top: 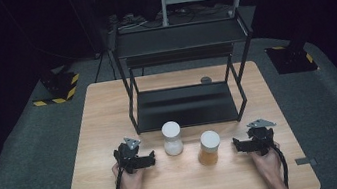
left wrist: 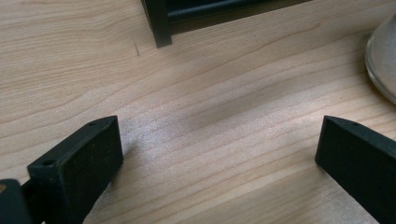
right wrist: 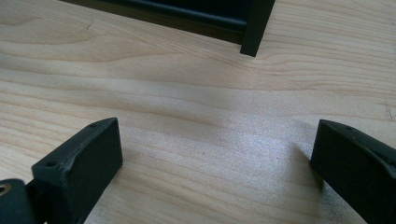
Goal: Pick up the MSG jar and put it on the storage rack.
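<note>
1. Toward the lower left of the high view, the left claw (top: 152, 158) rests on the wooden bench (top: 108, 113), held by the person's left hand (top: 130, 180), with a black cable trailing to the bottom edge.
2. Its jaws stand wide apart with nothing between them; in the left gripper view, bare wood lies between them.
3. Just right of that claw, near the middle of the high view, stands a white jar (top: 172, 138) with a white lid, upright and untouched; its glass edge (left wrist: 383, 60) shows at the right edge of the left gripper view.
4. Right of it and slightly lower in the frame stands an orange jar (top: 209, 148) with a white lid, upright, near the white one but apart from it.
5. Above both jars, a black two-tier rack (top: 186, 107) stands on the bench; one of its legs (left wrist: 158, 23) shows at the top of the left gripper view.
6. At the lower right of the high view, the right claw (top: 237, 146) sits held by the right hand (top: 266, 159), jaws wide apart and empty, with the orange jar near.
</note>
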The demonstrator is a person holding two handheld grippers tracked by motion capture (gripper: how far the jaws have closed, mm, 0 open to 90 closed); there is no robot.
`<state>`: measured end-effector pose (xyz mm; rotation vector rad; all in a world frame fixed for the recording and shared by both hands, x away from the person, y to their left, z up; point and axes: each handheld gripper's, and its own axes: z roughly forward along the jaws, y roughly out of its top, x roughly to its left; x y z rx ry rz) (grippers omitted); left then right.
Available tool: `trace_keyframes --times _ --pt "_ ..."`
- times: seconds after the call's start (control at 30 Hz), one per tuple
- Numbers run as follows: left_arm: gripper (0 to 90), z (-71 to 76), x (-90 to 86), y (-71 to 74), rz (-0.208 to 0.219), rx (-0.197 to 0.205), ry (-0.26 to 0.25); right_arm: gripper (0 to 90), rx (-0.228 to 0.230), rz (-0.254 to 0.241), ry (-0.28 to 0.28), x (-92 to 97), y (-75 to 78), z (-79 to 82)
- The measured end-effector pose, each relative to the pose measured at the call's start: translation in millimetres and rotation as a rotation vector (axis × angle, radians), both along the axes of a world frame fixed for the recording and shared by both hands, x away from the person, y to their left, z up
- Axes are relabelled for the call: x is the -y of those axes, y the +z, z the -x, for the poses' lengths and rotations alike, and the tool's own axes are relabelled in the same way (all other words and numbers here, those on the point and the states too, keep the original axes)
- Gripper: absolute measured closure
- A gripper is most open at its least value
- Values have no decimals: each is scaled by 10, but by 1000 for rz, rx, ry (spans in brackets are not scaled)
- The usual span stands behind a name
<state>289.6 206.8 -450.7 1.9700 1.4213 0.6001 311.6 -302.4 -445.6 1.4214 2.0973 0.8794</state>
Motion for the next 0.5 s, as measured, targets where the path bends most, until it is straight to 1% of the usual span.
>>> trace_keyframes --times 0.37,0.4,0.5 --pt "11 5 -5 -1 4 0 -8 14 0 0 0 1 0 -1" --pt "9 1 -18 0 5 -2 -19 14 0 0 0 0 1 -1" --pt "5 -2 -19 16 1 -9 -29 14 0 0 0 0 1 -1"
